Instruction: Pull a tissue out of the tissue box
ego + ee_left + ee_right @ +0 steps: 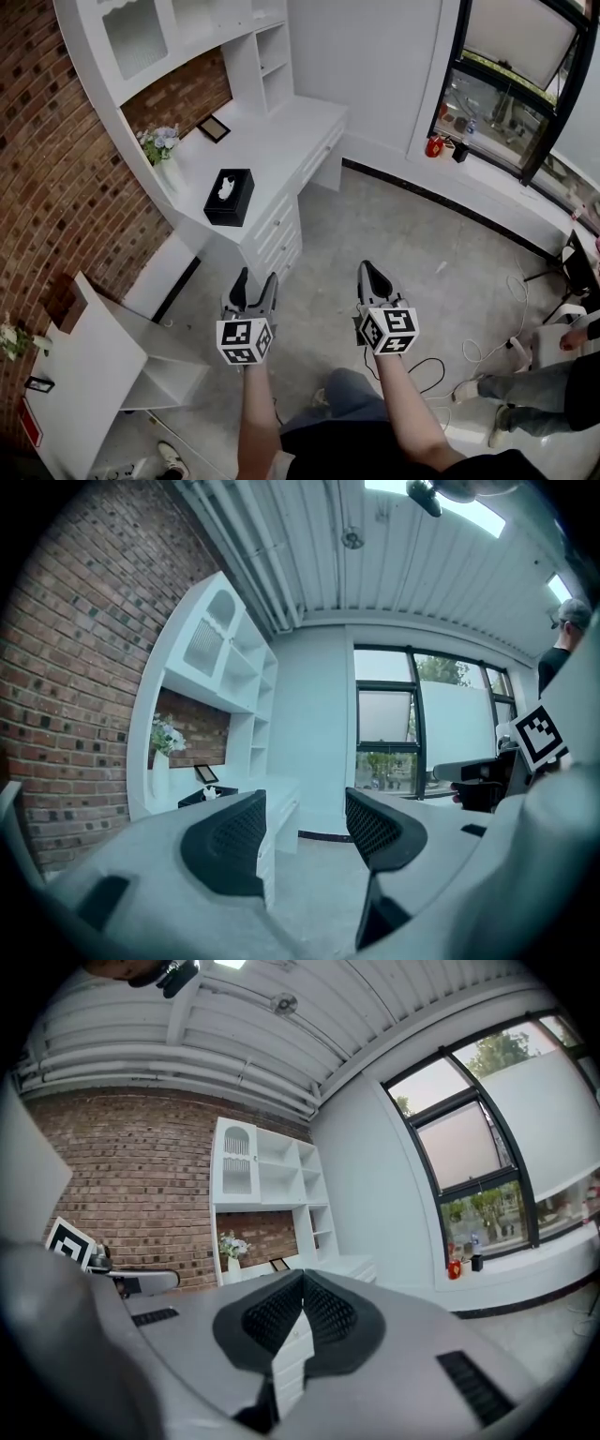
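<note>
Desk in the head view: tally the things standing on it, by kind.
Tissue box: 1
Vase of flowers: 1
Picture frame: 1
Total: 3

One tissue box [230,198], one flower vase [160,147], one picture frame [214,127] — two grippers [256,280] [368,272]

Black tissue box [230,197], white tissue [226,187] protruding, on desk [281,136]

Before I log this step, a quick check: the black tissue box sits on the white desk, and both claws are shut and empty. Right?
Not quite: the left claw stands open, as the left gripper view shows; only the right claw is shut. Both are empty, and the black tissue box does sit on the white desk.
</note>
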